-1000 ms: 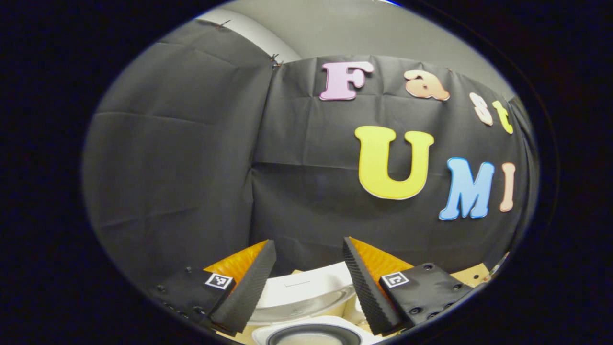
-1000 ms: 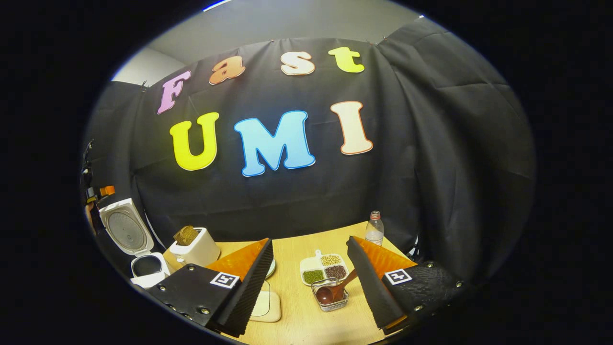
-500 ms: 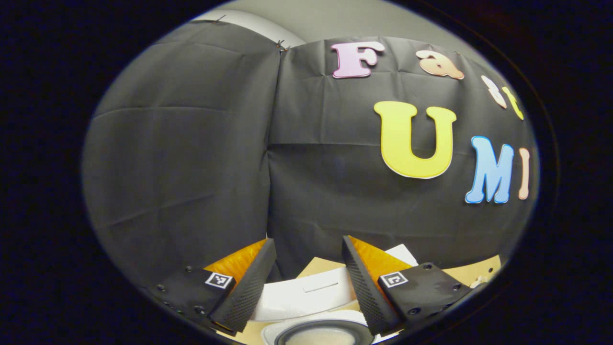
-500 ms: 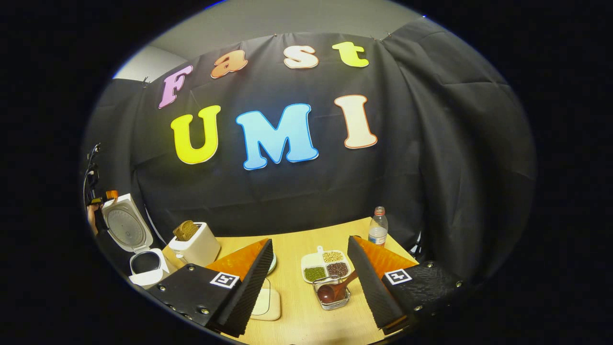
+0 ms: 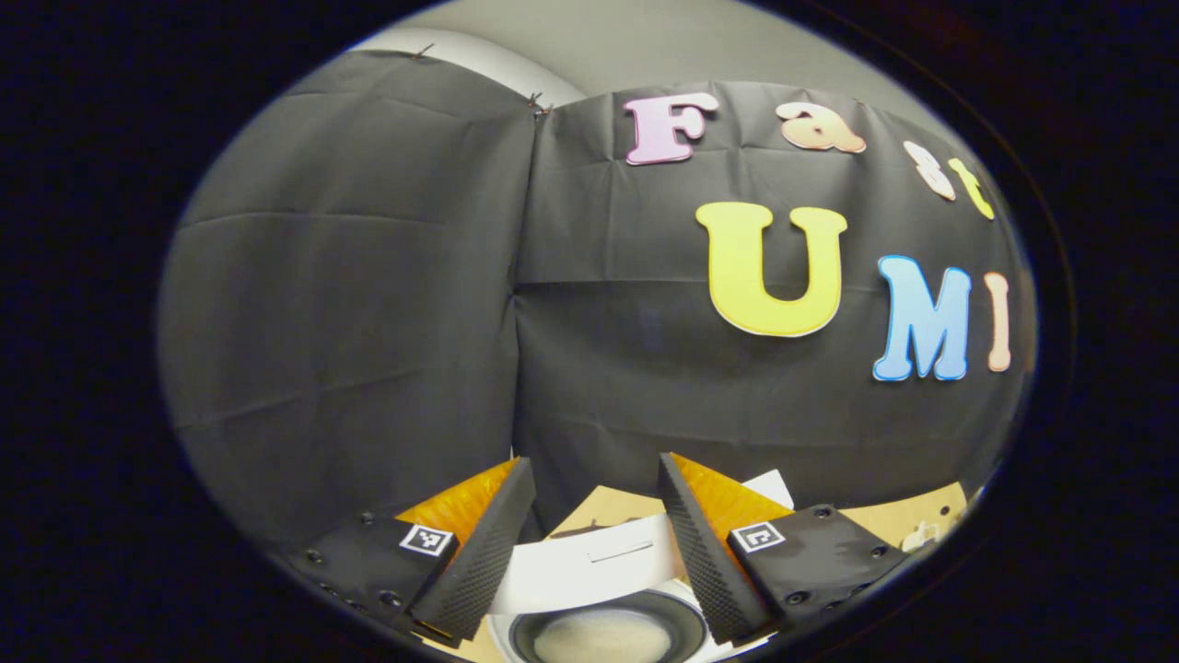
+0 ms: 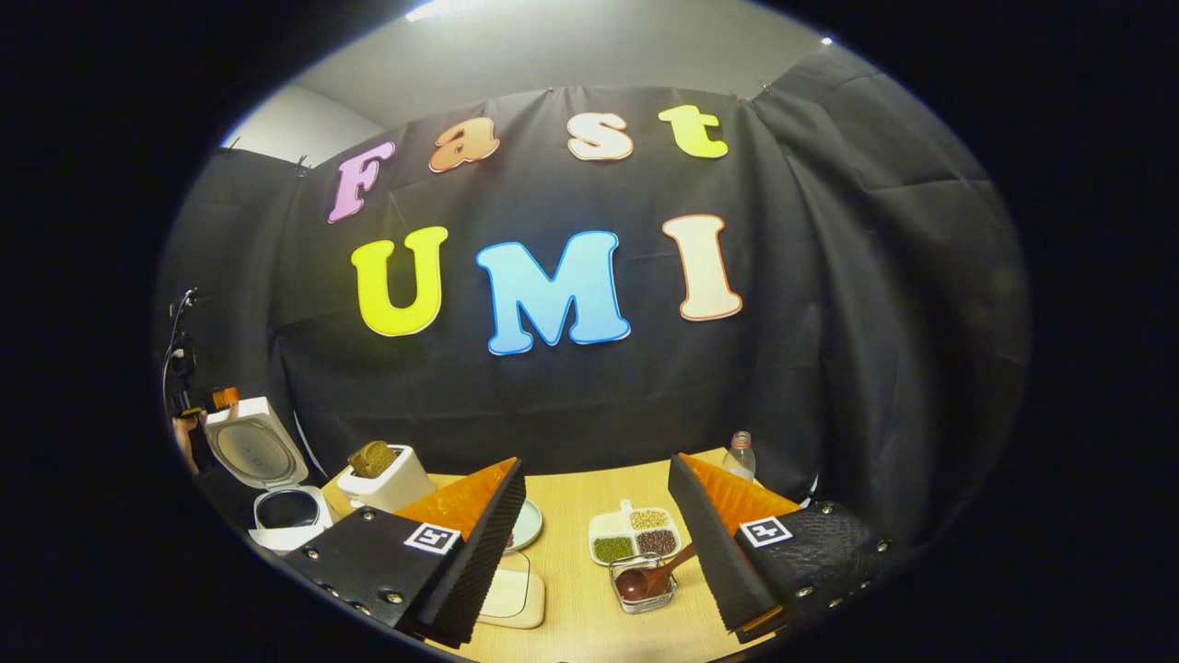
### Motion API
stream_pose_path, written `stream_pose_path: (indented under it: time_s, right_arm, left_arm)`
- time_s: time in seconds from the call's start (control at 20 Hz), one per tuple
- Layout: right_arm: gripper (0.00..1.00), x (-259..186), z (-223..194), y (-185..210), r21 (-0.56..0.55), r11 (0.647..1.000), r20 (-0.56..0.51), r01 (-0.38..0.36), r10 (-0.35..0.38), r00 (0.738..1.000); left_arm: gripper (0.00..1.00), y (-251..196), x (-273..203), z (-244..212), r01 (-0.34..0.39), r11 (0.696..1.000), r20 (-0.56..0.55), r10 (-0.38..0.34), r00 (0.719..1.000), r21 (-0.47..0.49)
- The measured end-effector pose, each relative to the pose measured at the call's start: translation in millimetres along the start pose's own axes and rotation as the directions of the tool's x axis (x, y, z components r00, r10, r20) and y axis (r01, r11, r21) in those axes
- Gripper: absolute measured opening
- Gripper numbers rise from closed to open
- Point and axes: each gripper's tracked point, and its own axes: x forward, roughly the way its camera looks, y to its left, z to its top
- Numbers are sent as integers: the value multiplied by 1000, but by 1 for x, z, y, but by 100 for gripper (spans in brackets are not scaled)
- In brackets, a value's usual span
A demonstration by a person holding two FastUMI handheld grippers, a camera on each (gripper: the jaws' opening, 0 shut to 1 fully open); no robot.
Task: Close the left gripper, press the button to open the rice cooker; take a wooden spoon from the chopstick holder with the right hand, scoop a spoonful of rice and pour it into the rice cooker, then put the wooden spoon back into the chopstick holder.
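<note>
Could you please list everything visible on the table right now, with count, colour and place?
rice cooker: one, white, lid open, far left
toaster: one, white, brown slice in its slot, right of the cooker
small plate: one, pale green, centre, partly hidden
flat board: one, cream, near edge
divided dish: one, white, holding grains
chopstick holder: one, clear, in front of the dish
wooden spoon: one, brown, in the holder
bottle: one, clear, far right
table: one, light wood
left hand-held gripper: open, above the cooker
right hand-held gripper: open, above the table

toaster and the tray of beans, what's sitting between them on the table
In the right gripper view, a pale green plate lies between the toaster and the divided bean tray, partly hidden behind the right gripper's finger.
</note>
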Motion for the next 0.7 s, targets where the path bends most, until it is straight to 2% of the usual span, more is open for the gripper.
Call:
stream_pose_path:
  time_s: [0.1,0.4,0.6,0.7]
  right_arm:
    - [94,-2,8,1,-5,1000,16,-14,14,1000]
    - [94,-3,9,3,-20,998,10,-67,68,998]
    - [94,-7,9,-2,-18,997,4,-78,78,997]
    - [94,-8,8,-5,-14,997,-3,-82,82,997]
  left_arm:
    - [92,-6,-17,-13,-4,1000,0,4,1000,-4]
    - [96,-27,-58,-59,-19,1000,-9,19,1000,1]
    - [96,-35,-74,-91,-18,1000,-45,18,999,-10]
    - [89,-41,-83,-109,-8,1000,-70,7,998,-15]
